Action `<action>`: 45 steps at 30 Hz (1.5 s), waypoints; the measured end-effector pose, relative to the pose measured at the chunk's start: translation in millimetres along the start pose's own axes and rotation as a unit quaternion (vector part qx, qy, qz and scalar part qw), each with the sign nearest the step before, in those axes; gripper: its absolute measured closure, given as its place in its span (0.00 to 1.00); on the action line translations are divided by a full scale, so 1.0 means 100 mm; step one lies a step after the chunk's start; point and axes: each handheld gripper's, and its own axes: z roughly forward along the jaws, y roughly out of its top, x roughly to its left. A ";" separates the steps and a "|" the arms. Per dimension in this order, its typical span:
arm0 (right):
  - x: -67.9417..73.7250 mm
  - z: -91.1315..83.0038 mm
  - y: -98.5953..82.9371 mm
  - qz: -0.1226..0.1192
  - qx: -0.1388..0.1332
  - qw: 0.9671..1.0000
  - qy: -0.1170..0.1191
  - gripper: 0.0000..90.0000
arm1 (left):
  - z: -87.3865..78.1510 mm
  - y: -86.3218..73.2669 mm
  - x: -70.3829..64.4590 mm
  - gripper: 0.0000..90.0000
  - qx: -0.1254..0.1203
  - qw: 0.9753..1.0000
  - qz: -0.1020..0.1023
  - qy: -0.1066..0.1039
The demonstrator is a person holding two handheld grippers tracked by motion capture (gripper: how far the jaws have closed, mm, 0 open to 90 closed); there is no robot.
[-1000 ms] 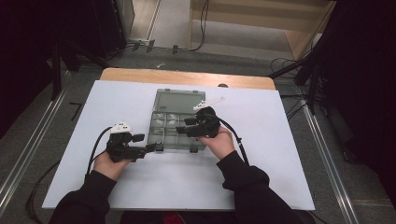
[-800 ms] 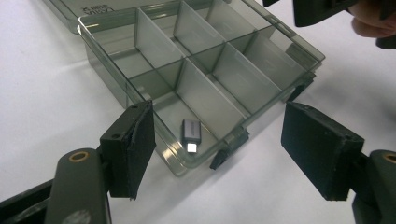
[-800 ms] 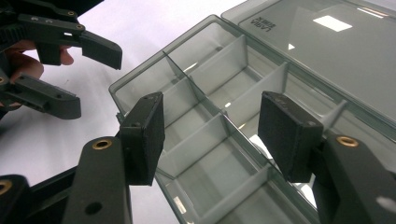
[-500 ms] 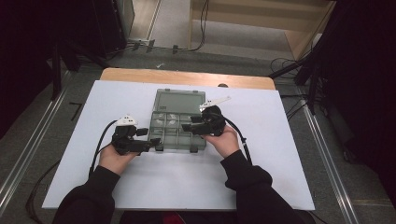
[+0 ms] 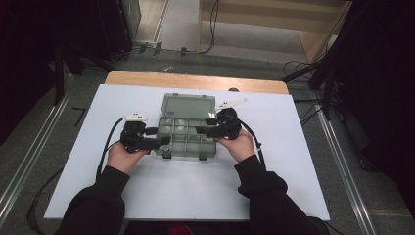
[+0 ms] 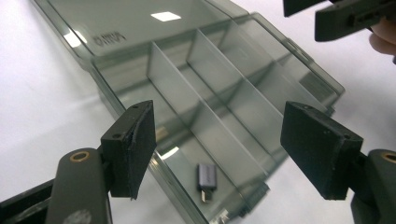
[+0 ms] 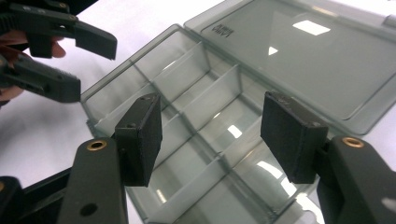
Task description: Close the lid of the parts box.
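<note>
A smoky clear plastic organizer box lies open in the middle of the white sheet, its lid flat on the far side. Dividers split its tray into several compartments. A small grey metal plug-like part rests in a near compartment by the left gripper. My left gripper is open at the box's left edge, jaws wide over the tray. My right gripper is open over the tray's right side, nothing between its jaws. The tray looks empty in the right gripper view.
The white sheet covers a wooden table whose far edge shows. A black cable trails from each gripper. Metal floor rails run on both sides, and cables lie on the floor behind the table.
My left gripper has moved forward and right, up to the box's left edge. The right gripper has shifted slightly to the right over the tray. The box has not moved.
</note>
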 end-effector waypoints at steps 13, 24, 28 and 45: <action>-0.12 -0.05 0.03 0.012 -0.005 1.000 -0.007 0.41 | 0.07 0.18 0.06 0.30 0.006 1.000 -0.002 0.006; -0.20 -0.07 0.04 0.014 -0.011 1.000 -0.018 0.40 | 0.18 0.34 0.13 0.32 0.010 1.000 0.000 0.026; -0.23 -0.07 0.04 0.016 -0.011 1.000 -0.022 0.40 | 0.24 0.37 0.16 0.32 0.013 1.000 -0.005 0.028; -0.33 0.09 0.03 0.022 -0.009 0.999 -0.049 0.39 | 0.46 0.53 0.37 0.32 0.013 0.998 -0.011 0.062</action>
